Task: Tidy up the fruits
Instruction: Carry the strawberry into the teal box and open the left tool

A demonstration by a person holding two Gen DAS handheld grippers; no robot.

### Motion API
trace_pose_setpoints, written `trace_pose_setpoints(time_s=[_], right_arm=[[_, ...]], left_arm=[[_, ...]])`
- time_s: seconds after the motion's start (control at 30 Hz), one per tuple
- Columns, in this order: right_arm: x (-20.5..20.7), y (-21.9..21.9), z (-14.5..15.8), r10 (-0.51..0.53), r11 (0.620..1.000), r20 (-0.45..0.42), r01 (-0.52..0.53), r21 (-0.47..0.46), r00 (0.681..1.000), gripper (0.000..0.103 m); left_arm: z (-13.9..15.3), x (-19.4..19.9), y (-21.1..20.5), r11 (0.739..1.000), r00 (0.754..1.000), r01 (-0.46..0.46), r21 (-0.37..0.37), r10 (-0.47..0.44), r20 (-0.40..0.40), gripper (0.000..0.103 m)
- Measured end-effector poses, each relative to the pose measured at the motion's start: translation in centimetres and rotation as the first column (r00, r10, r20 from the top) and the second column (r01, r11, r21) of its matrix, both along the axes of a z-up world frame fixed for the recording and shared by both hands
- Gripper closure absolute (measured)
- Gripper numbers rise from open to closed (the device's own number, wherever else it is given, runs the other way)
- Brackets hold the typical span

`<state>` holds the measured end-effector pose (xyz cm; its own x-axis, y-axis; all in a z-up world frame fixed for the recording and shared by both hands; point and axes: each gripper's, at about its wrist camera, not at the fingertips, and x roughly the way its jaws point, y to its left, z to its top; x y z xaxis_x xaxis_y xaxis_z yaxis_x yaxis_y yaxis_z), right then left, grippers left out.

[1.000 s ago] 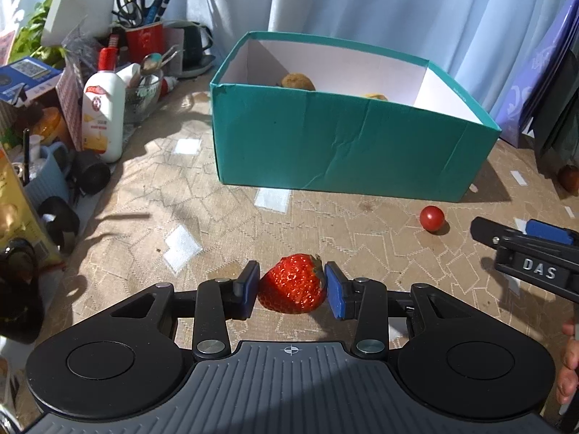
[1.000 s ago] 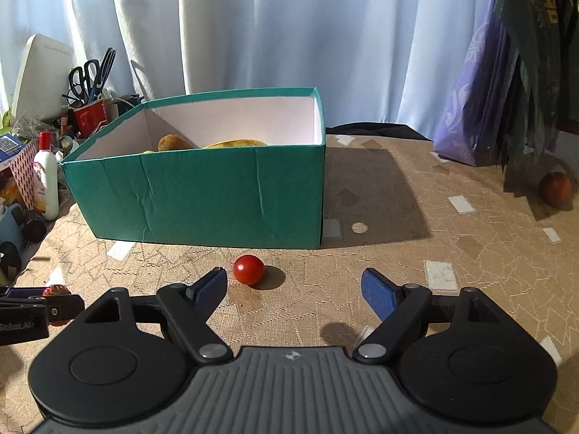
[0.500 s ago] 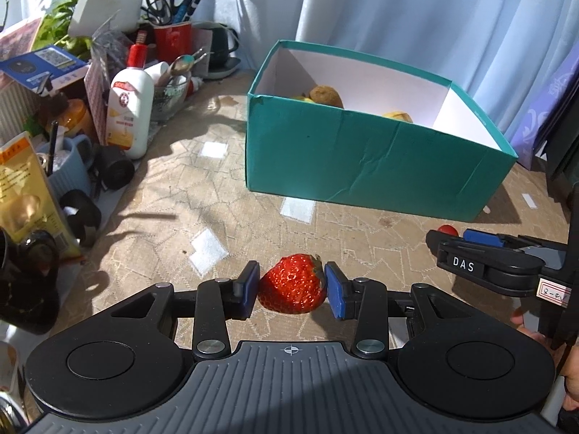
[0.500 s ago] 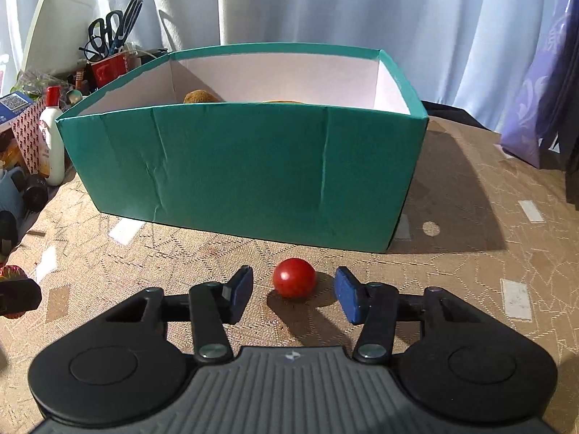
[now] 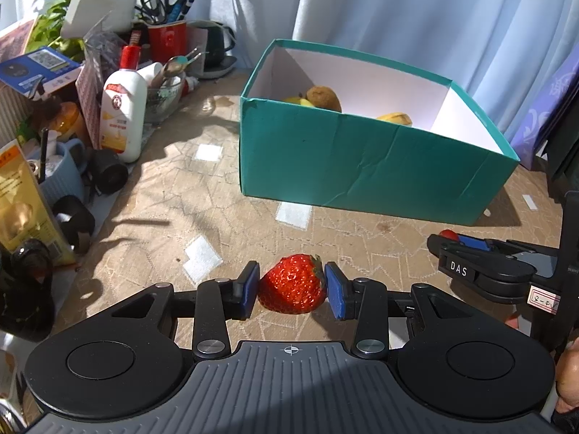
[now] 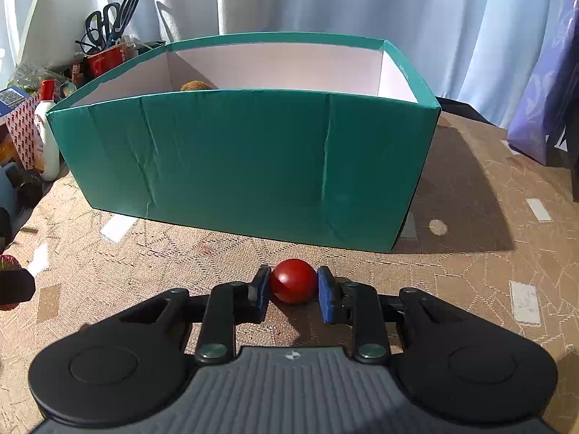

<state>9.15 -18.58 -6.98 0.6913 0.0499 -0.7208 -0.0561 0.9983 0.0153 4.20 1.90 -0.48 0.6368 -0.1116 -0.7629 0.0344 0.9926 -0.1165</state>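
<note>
You are gripping a strawberry (image 5: pixel 292 284) in the left gripper (image 5: pixel 292 291), its blue pads pressing on both sides of the fruit, above the patterned tablecloth (image 5: pixel 217 195) in front of the teal box (image 5: pixel 362 166). Your right gripper (image 6: pixel 294 293) is pinching a cherry tomato (image 6: pixel 294 280), jaws narrowed onto it, the tomato sitting low over the cloth just before the box's near wall. In the left view the right gripper is showing at the right edge, with the tomato at its tip. The box is holding a brown kiwi (image 5: pixel 323 97) and yellow banana pieces (image 5: pixel 394 118). Left of the box, a white bottle (image 5: pixel 123 119) and a red cup with scissors (image 5: pixel 167 41) are standing among clutter
</note>
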Motion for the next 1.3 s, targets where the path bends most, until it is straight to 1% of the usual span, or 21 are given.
trace_pose_setpoints(time_s=[0.2,0.33,0.53,0.73,1.0,1.3], right_arm=[[-1.2,-0.7,1.0,-0.034,0.999,0.041,0.033,0.011,0.999,0.077],[-2.4,-1.3,2.0,-0.054,0.998,0.060,0.052,0.027,0.997,0.077],[-4.5,-1.9,3.9,-0.070,0.997,0.109,0.066,0.036,0.992,0.077],[-6.0,-2.6,5.2,-0.113,0.993,0.124,0.108,0.048,0.986,0.077],[-7.6,-3.6,6.3,-0.169,0.985,0.143,0.163,0.053,0.975,0.077],[-8.9,-4.3,7.4,-0.200,0.980,0.174,0.194,0.054,0.964,0.077]], left_arm=[[0.7,0.6,-0.2,1.000,1.000,0.009,0.000,-0.009,0.007,0.060],[1.7,1.4,-0.9,1.000,0.999,0.023,0.011,-0.024,0.023,0.059],[4.5,3.9,-2.4,0.999,0.995,0.027,0.030,-0.030,0.094,0.060],[6.2,5.9,-3.9,0.998,0.987,0.021,0.057,-0.030,0.157,0.059],[7.1,7.1,-5.3,0.995,0.984,0.030,0.096,-0.046,0.175,0.059],[8.3,7.6,-6.1,0.994,0.977,0.035,0.100,-0.055,0.208,0.059]])
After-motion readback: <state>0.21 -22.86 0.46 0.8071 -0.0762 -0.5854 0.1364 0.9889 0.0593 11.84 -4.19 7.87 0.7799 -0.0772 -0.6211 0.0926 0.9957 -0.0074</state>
